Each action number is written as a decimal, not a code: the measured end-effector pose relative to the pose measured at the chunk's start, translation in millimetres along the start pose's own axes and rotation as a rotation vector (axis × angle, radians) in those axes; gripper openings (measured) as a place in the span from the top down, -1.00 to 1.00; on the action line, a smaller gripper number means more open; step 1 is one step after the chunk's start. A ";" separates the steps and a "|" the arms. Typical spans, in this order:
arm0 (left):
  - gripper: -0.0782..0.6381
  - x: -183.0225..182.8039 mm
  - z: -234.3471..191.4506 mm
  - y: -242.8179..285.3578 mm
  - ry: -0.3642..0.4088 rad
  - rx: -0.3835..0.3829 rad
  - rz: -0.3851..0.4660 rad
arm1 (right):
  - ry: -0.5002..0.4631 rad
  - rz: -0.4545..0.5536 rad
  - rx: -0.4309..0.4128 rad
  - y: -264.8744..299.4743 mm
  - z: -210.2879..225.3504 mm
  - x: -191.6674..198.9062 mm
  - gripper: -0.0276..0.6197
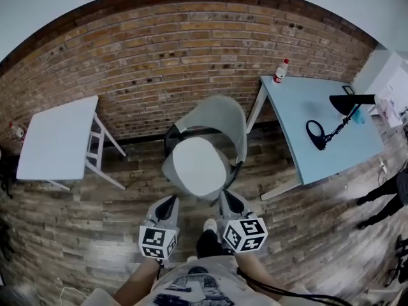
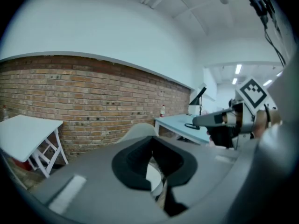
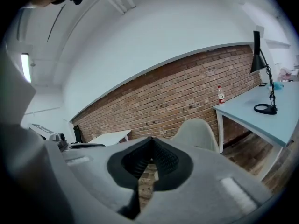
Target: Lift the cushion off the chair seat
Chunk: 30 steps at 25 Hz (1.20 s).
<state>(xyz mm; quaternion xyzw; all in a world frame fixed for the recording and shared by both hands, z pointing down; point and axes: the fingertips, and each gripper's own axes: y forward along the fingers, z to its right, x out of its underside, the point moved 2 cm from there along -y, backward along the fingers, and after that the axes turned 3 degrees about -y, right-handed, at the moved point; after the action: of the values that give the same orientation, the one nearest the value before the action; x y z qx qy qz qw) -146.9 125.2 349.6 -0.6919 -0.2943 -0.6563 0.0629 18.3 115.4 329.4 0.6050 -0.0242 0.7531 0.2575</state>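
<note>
**Cushion on the seat, both claws clenched and empty**

The white cushion lies flat on the seat of the grey chair, at the centre of the head view, with the backrest rising at its 12 o'clock. Nothing has lifted it: it sits squarely on the seat.

The left claw stands at the cushion's 7 o'clock and the right claw at its 5 o'clock. Both are near the seat's front edge and point toward it, but neither touches it. Each claw's own view shows its jaws pressed together with nothing between them.

A blue worktop with a black lamp and a bottle stands at 2 o'clock. A white worktop stands at 9 o'clock, and the brick wall runs behind both.

I judge this to be the approach, with the grasp not yet begun. The next move calls for both claws to release and spread. Each should then come in low at the front rim, one jaw under the pad and one over it. Only then should they clench and raise together. A one-sided grip would likely let the pad sag or slide.
</note>
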 end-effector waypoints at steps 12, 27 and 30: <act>0.80 -31.5 -16.4 131.2 0.009 -0.014 -0.060 | 0.036 -0.059 0.001 90.2 103.1 -30.9 0.92; 0.80 -9.6 -60.7 226.0 -0.002 -0.043 -0.127 | 0.012 -0.167 0.007 173.4 156.2 -9.4 0.92; 0.80 6.9 -81.7 246.4 -0.012 -0.049 -0.140 | -0.002 -0.176 0.016 202.3 165.4 3.7 0.92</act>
<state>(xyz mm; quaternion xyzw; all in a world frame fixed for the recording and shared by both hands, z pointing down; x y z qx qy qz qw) -97.6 -112.9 440.6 -0.6748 -0.3263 -0.6620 -0.0017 82.0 -116.1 432.6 0.6075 0.0349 0.7272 0.3178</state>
